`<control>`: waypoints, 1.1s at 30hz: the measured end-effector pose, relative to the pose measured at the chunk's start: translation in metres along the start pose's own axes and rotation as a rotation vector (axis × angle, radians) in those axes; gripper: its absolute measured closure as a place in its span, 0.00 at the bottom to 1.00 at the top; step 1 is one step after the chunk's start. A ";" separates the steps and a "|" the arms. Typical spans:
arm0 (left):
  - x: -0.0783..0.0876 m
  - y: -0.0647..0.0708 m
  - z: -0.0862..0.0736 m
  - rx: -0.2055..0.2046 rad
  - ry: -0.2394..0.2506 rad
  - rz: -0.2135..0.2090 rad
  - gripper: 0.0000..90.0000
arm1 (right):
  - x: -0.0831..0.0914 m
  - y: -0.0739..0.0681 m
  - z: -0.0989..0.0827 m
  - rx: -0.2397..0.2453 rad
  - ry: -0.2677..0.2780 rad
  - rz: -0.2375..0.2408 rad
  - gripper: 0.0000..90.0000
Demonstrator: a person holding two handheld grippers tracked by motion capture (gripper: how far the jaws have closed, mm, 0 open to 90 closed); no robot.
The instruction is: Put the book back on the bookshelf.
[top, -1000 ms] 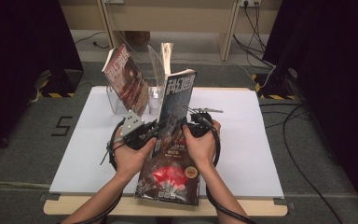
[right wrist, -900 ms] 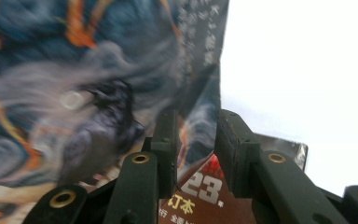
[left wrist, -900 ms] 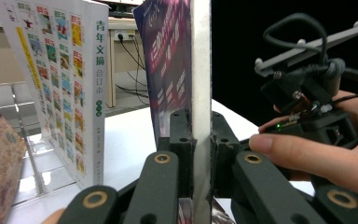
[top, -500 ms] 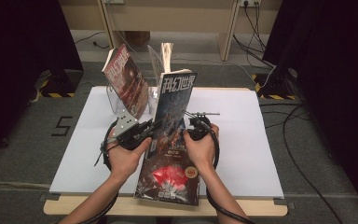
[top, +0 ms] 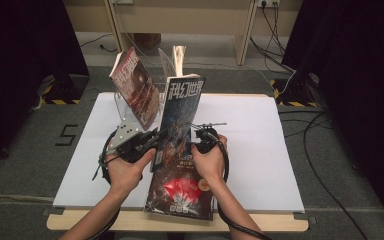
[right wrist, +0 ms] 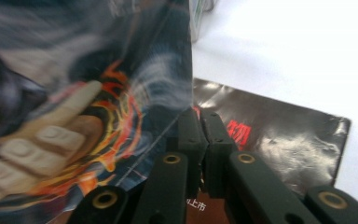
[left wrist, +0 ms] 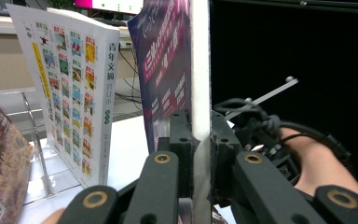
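The left tool (left wrist: 200,154) gripped the upright magazine (top: 180,115) by its spine; the right tool (right wrist: 204,140) had just been closing, pinching the cover's edge. Below them lay another magazine (top: 180,195) on the surface (top: 280,150); beyond stood the rack (top: 122,107). The cover might tear if the tools pulled apart. The right tool view was blurred.
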State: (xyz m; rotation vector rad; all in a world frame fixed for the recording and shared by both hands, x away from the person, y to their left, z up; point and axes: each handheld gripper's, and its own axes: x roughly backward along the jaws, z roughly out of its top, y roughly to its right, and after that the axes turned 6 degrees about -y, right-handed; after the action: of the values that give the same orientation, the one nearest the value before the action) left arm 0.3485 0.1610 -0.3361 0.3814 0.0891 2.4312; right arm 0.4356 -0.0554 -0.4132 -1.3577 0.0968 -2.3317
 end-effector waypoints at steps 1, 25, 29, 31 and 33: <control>0.001 0.000 0.000 0.000 0.003 0.000 0.92 | -0.003 -0.001 -0.001 0.010 -0.002 0.001 1.00; 0.023 -0.008 0.002 0.046 0.040 -0.002 0.92 | -0.009 -0.033 0.001 0.101 0.022 0.023 0.94; 0.024 -0.009 0.003 0.051 0.045 -0.003 0.92 | -0.012 -0.036 0.002 0.105 0.022 0.026 0.94; 0.025 -0.010 0.003 0.048 0.046 -0.001 0.91 | -0.013 -0.037 0.002 0.107 0.021 0.030 0.94; 0.026 -0.010 0.003 0.045 0.047 0.002 0.92 | -0.013 -0.038 0.001 0.101 0.018 0.030 0.94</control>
State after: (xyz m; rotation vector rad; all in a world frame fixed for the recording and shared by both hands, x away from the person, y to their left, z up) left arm 0.3370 0.1851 -0.3280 0.3450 0.1645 2.4444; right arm 0.4296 -0.0156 -0.4128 -1.2784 0.0047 -2.2923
